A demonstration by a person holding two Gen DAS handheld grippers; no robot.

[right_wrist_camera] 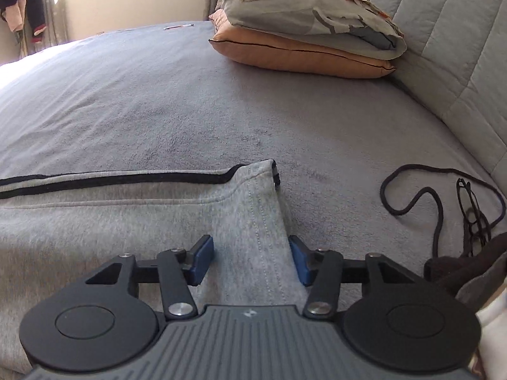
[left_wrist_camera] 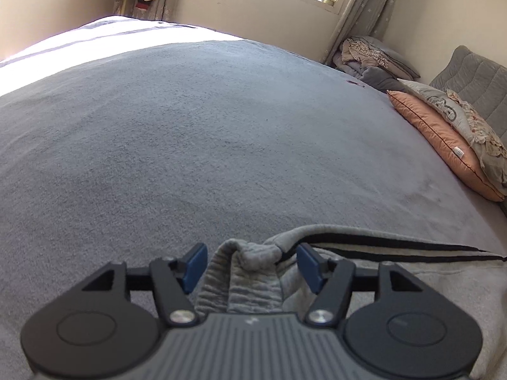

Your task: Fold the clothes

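A grey garment with black side stripes (right_wrist_camera: 133,209) lies flat on the grey bed cover (right_wrist_camera: 158,104). In the left wrist view its bunched elastic end (left_wrist_camera: 250,272) sits between the blue pads of my left gripper (left_wrist_camera: 252,264), which is open around it. In the right wrist view the garment's right edge and corner (right_wrist_camera: 263,190) lie between the pads of my right gripper (right_wrist_camera: 252,259), also open, low over the fabric. The stripes run off to the right in the left wrist view (left_wrist_camera: 396,251).
An orange pillow (right_wrist_camera: 301,53) with a grey folded cover (right_wrist_camera: 317,15) on it lies by the padded headboard (right_wrist_camera: 443,31). A black cord (right_wrist_camera: 437,196) and glasses (right_wrist_camera: 473,209) lie on the bed at right. A heap of clothes (left_wrist_camera: 370,57) sits in the far corner.
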